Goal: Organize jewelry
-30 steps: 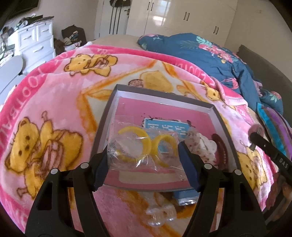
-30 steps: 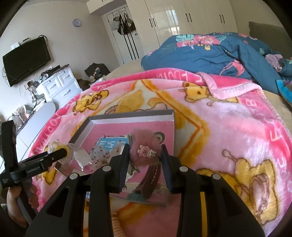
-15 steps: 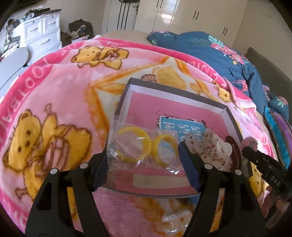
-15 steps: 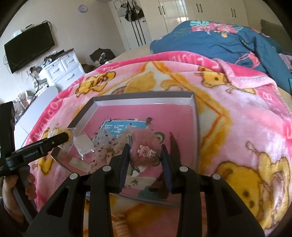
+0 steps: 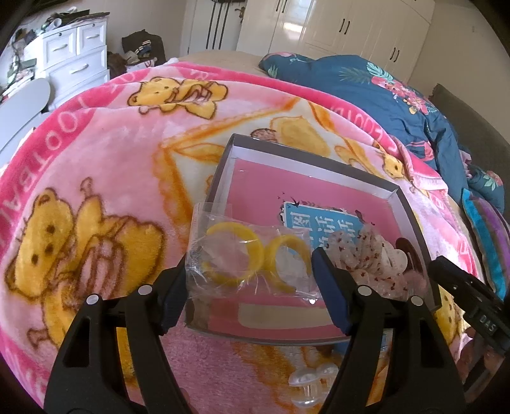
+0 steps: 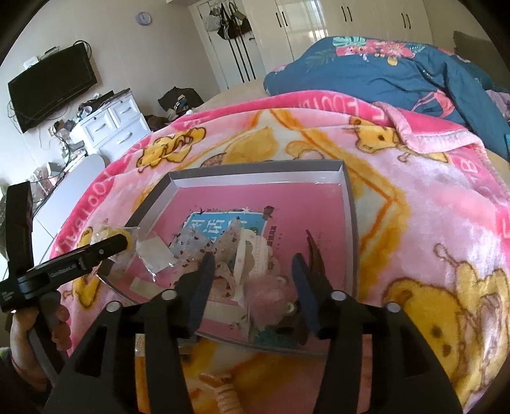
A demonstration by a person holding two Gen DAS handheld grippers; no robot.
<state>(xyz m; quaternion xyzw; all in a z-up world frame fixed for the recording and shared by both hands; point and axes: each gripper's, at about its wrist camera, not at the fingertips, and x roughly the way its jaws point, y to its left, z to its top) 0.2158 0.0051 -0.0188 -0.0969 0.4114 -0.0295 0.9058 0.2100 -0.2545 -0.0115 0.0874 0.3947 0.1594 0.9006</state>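
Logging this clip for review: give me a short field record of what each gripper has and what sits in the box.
surface: pink bear blanket on a bed
container: open grey box, pink floor
left gripper: shut on clear bag of yellow rings, above the box's near-left corner
right gripper: open, above pink fluffy hair clip in the box
also in box: dotted sheer scrunchie, brown claw clip
outside box: clear clip on the blanket

White wardrobes (image 5: 350, 28), dresser (image 5: 76, 60), wall TV (image 6: 52, 86).
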